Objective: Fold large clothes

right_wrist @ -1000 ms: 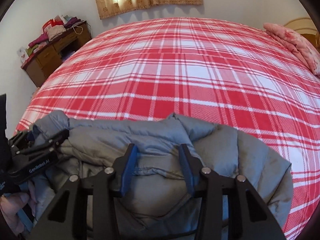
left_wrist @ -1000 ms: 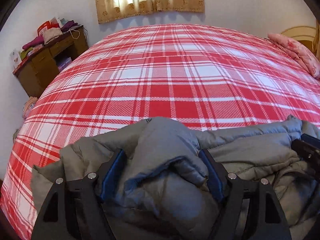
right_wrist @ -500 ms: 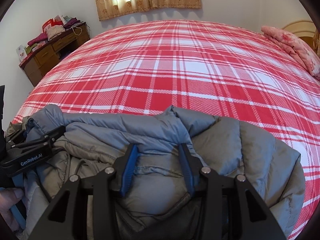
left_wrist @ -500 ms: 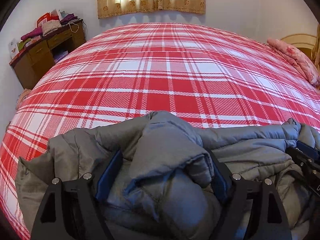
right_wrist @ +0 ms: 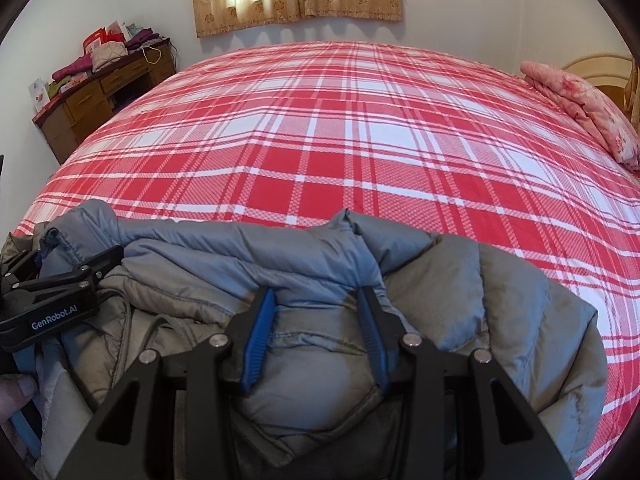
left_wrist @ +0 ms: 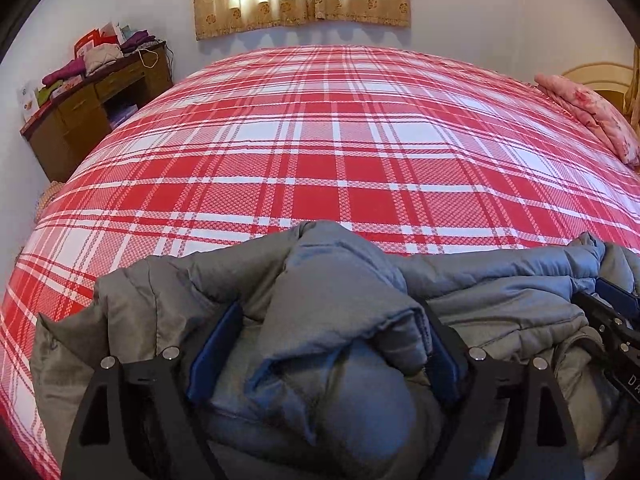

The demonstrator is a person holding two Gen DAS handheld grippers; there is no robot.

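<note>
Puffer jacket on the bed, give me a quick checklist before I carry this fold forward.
1. Left gripper has padding between its fingers: ok.
2. Right gripper pinches the grey puffer jacket: ok.
3. Both grips on the same folded edge: cannot tell.
4. Plaid bedspread ahead free of items: ok.
5. Pink pillow out of the path, at the far right: ok.
6. Fabric layers aligned underneath: cannot tell.
</note>
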